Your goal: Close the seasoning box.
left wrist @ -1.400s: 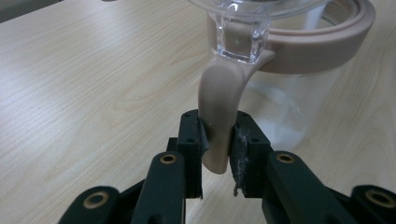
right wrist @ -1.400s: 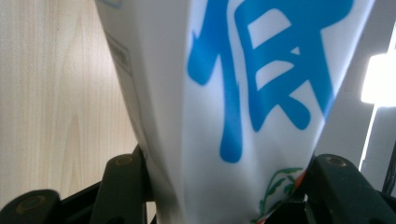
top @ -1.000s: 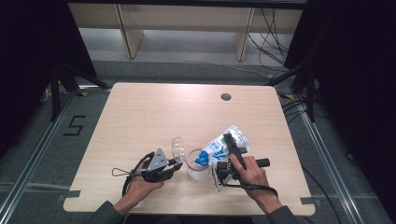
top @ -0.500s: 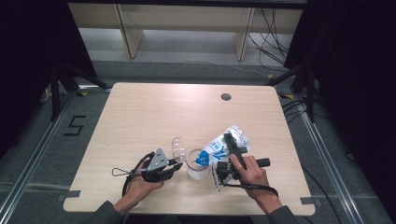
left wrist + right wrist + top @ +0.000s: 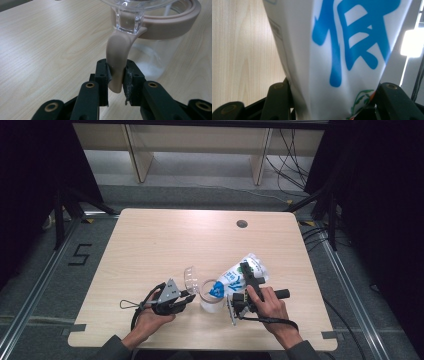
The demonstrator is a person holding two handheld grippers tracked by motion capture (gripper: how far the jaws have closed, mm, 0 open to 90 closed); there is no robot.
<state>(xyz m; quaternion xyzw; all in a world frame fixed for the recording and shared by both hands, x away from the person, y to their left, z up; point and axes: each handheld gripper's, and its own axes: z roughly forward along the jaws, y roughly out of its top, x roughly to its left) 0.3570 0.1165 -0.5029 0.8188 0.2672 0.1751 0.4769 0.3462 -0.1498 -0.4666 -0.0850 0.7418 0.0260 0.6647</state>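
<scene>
1. A clear jar (image 5: 211,296) stands on the tabletop (image 5: 165,245) near the front edge, about midway between the left and right edges, between the person's two hands
2. Around the jar's mouth runs a beige ring (image 5: 175,21), and its clear lid (image 5: 190,279) is swung open, standing up at the jar's left side
3. From the ring a beige tab (image 5: 117,60) curves down toward the left gripper (image 5: 186,298)
4. The left gripper, held in the left hand (image 5: 152,317), lies low over the tabletop just left of the jar; its jaws are clamped on the tab, with both pads pressing its sides in the left gripper view
5. The right gripper (image 5: 246,279), held in the right hand (image 5: 267,302), is just right of the jar and grasps a white pouch with blue print (image 5: 239,276)
6. The pouch is tilted, its lower end at the jar's rim and its upper end rising toward the right rear of the tabletop
7. In the right gripper view the pouch (image 5: 342,50) sits between both jaws, which press its sides
8. White contents lie in the bottom of the jar (image 5: 155,62)
</scene>
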